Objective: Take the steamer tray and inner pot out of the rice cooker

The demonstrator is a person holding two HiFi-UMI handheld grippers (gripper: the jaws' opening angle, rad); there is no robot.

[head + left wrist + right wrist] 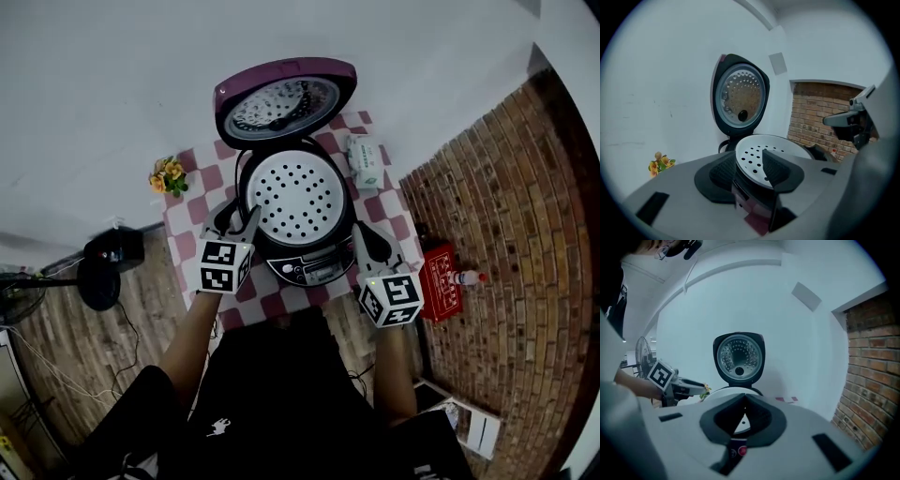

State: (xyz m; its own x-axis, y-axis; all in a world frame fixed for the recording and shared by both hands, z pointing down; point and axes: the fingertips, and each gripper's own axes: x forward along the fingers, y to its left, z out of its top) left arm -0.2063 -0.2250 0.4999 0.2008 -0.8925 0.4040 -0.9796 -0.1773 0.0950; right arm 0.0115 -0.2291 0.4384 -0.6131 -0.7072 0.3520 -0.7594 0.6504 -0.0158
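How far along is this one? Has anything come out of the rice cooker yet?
Done: only the lid stands open. In hand: the left tongs, jaws apart, are at the left edge of the steamer tray, not gripping it; the right tongs are shut and empty. Left: the tray still sits in the rice cooker, and the inner pot, hidden beneath it, has to follow.
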